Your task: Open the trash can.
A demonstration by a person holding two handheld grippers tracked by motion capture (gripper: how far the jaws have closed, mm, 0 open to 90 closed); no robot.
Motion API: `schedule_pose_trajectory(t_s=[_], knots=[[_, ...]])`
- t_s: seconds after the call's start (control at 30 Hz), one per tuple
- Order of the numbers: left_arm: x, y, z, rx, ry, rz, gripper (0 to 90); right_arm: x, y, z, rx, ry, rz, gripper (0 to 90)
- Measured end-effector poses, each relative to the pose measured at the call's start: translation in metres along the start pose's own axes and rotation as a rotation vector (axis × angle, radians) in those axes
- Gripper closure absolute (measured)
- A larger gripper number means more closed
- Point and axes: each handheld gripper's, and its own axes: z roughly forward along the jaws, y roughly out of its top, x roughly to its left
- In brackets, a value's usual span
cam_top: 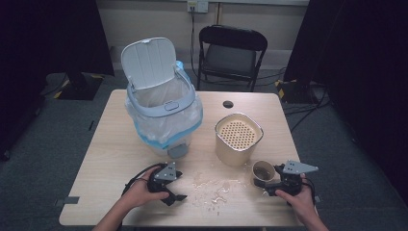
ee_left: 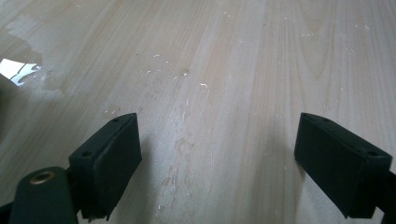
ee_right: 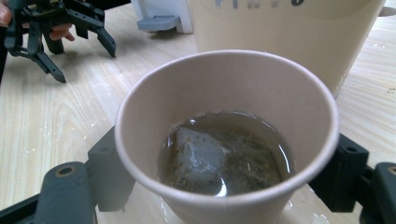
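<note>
My right fingers [ee_right: 224, 179] stand on either side of the paper cup [ee_right: 229, 135], one at each wall, seemingly clasping it; whether both pads truly press I cannot tell, since the cup hides their faces. The cup sits at the near right of the surface [cam_top: 96, 173], just beside the beige canister [cam_top: 238, 137], with brown liquid and a soaked tea bag [ee_right: 205, 156] inside. Its base is cut off below. My left fingers [ee_left: 219, 158] are spread wide with nothing between them, over bare wet wood near the spilled puddle [cam_top: 214, 188]. The canister's lettering is cropped and unreadable.
</note>
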Motion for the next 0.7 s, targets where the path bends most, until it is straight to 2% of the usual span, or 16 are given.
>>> schedule_pose_trajectory(t_s=[0.47, 0.7], knots=[[0.0000, 0.0000, 0.0000, 0.000, 0.000, 0.000, 14.0, 0.0021, 0.0001, 0.0000, -0.010, -0.017, -0.020, 24.9], [0.0001, 0.0000, 0.0000, -0.001, -0.001, 0.001, 14.0, 0.0013, 0.0001, -0.0014, -0.009, -0.024, -0.016, 25.7]])
